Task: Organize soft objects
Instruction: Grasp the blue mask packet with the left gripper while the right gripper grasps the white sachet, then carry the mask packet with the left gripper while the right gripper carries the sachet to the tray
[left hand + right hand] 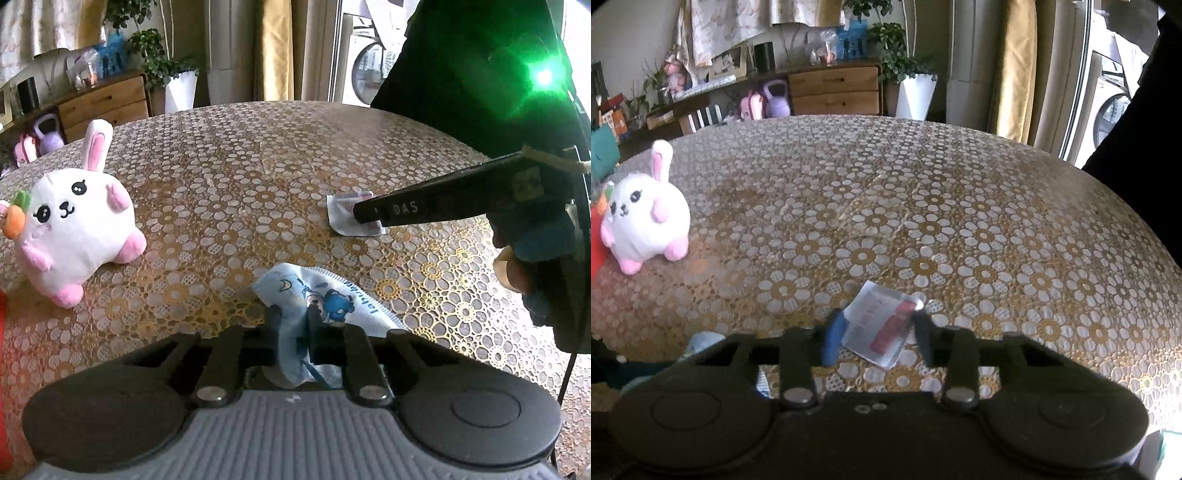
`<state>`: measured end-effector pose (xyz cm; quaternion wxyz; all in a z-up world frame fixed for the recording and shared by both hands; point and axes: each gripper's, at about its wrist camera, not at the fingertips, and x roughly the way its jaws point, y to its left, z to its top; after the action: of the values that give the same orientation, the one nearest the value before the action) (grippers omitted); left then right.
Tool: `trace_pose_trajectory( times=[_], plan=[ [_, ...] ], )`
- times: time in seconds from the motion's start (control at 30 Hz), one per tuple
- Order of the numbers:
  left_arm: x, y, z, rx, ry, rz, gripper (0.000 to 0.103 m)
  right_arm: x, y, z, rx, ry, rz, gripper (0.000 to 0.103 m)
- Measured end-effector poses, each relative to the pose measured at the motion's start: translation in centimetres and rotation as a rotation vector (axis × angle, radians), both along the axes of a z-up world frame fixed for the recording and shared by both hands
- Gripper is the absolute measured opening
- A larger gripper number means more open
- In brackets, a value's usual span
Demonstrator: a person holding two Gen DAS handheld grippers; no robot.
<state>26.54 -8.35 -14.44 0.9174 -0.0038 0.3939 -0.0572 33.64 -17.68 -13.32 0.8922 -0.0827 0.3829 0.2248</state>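
My left gripper (294, 314) is shut on a light blue printed soft pack (332, 295) with a blue cartoon figure, pinching its bunched left part just above the table. To the right, my right gripper (364, 218) reaches over a small white packet (341, 218). In the right wrist view that white packet (882, 325), with a red stripe, lies flat between the fingers of my right gripper (879, 328), which press on its two edges. A white and pink bunny plush (77, 218) holding a carrot sits upright at the table's left side, also in the right wrist view (646, 221).
The table (960, 221) wears a gold and white flower-lace cover. A red object (2, 314) touches the bunny's side at the left edge. A person's dark sleeve (461, 74) fills the upper right. Beyond the table stand a wooden dresser (834, 92) and potted plants.
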Motion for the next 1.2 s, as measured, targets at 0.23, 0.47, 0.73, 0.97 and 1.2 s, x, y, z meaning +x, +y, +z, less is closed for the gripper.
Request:
trace_pose_trajectory(
  times=[0.23, 0.47, 0.73, 0.97, 1.2],
  plan=[
    [-0.2, 0.8, 0.7, -0.02, -0.01, 0.012, 0.013, -0.7, -1.0, 0.9, 0.075, -0.011, -0.026, 0.007],
    [-0.9, 1.6, 1.8, -0.045, -0.02, 0.024, 0.013, -2.9, -1.0, 2.1, 0.083, -0.042, -0.029, 0.005],
    [-2.4, 2.6, 3.9, -0.066, -0.05, 0.019, 0.013, -6.4, -1.3, 4.6, 0.112, -0.074, -0.027, 0.004],
    [-4.7, 4.5, 6.8, -0.078, -0.085, 0.017, 0.013, -10.0, -1.0, 7.8, 0.16, -0.094, -0.001, 0.004],
    [-7.8, 7.0, 9.6, -0.073, -0.124, 0.018, 0.013, -13.6, 0.6, 10.9, 0.209, -0.113, 0.061, 0.004]
  ],
)
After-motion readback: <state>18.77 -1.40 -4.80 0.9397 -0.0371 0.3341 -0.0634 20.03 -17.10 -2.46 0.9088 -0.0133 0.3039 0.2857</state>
